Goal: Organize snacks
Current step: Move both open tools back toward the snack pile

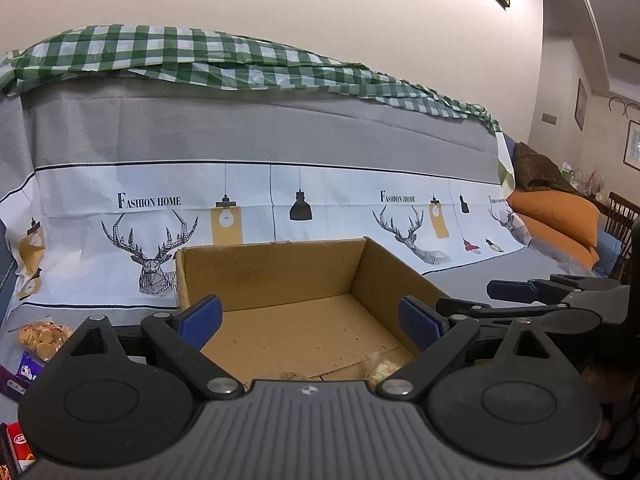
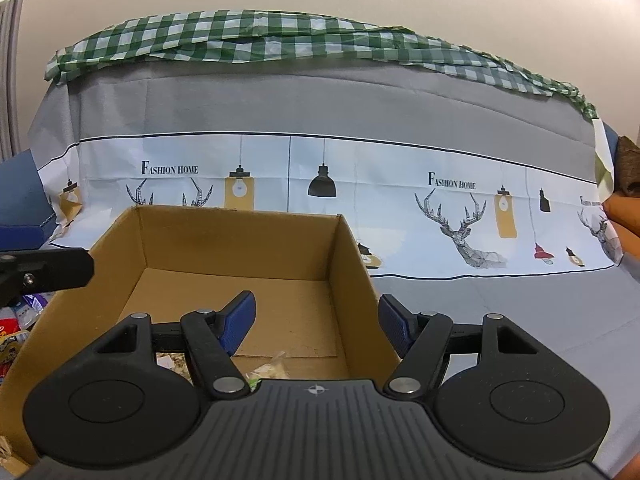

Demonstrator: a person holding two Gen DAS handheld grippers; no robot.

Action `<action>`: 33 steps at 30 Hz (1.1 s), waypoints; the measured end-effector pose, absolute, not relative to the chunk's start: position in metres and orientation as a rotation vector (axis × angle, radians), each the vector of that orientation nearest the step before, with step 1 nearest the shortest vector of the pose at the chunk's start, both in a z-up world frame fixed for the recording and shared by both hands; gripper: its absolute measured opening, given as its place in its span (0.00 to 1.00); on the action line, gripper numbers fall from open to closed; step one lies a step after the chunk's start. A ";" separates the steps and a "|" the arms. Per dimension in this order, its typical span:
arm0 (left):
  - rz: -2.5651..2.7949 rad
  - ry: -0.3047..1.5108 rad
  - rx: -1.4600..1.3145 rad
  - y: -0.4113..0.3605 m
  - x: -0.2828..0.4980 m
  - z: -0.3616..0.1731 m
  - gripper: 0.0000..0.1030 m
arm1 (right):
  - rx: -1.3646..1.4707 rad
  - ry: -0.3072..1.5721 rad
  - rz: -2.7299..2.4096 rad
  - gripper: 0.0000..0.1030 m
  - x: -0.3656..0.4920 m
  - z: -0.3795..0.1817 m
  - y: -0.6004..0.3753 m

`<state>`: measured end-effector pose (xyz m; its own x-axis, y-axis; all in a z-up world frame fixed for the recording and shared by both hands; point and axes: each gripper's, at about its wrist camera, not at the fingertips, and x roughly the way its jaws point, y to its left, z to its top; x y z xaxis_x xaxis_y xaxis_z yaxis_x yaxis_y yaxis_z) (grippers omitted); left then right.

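A brown cardboard box [image 1: 280, 280] is seen open at the top, its inner walls plain and creased, its floor scuffed and mostly bare. It is set on a sofa seat covered by a grey cloth [image 2: 500, 312] printed with deer heads and hanging lamps. Near the box's front edge a clear packet of pale snacks [image 1: 382, 370] is seen lying on the floor of the box, partly hidden behind the gripper body; in the right wrist view the same packet [image 2: 272, 368] is seen low in the box, with a speckled item just left of it that cannot be made out.

The left gripper [image 1: 310, 320] is held over the box's front with its fingers [image 1: 200, 320] spread wide and nothing between them. The right gripper [image 2: 316, 322] is held with its fingers [image 2: 240, 320] parted and empty; the box's right wall is straddled by them, one finger inside and one outside.

Outside the box to the left, a bag of round golden biscuits [image 1: 42, 338] and purple and red packets are seen on the seat. Open grey seat is seen right of the box; a green checked cloth [image 1: 200, 56] is draped along the sofa's top
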<state>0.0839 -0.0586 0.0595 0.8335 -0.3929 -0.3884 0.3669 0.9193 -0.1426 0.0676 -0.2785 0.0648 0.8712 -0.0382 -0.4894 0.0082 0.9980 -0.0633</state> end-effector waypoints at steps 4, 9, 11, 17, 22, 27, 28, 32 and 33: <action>-0.414 0.422 -0.062 -0.056 0.079 0.060 0.85 | -0.067 0.501 -0.024 0.67 0.066 0.065 -0.275; -0.445 0.435 -0.065 -0.049 0.074 0.059 0.71 | -0.075 0.486 -0.019 0.65 0.061 0.067 -0.272; -0.459 0.441 -0.068 -0.047 0.072 0.059 0.65 | -0.073 0.478 -0.017 0.61 0.059 0.068 -0.272; -0.495 0.480 -0.089 -0.038 0.065 0.057 0.56 | -0.044 0.470 -0.019 0.57 0.054 0.072 -0.267; -0.573 0.516 -0.153 -0.021 0.058 0.062 0.56 | 0.001 0.448 -0.008 0.55 0.048 0.078 -0.256; -0.553 0.537 -0.062 0.014 0.053 0.070 0.56 | 0.049 0.421 0.030 0.50 0.036 0.085 -0.238; -0.540 0.544 -0.067 0.024 0.055 0.071 0.56 | 0.063 0.417 0.040 0.49 0.033 0.087 -0.234; -0.460 0.592 -0.247 0.083 0.069 0.061 0.56 | 0.127 0.418 0.115 0.41 0.023 0.089 -0.212; -0.434 0.625 -0.318 0.098 0.075 0.055 0.56 | 0.141 0.424 0.135 0.40 0.021 0.088 -0.205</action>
<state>0.0749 0.0976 0.0547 0.7263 -0.4805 -0.4915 0.2928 0.8633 -0.4111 0.0214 -0.2045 0.0883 0.9028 0.1594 -0.3993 -0.1008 0.9814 0.1636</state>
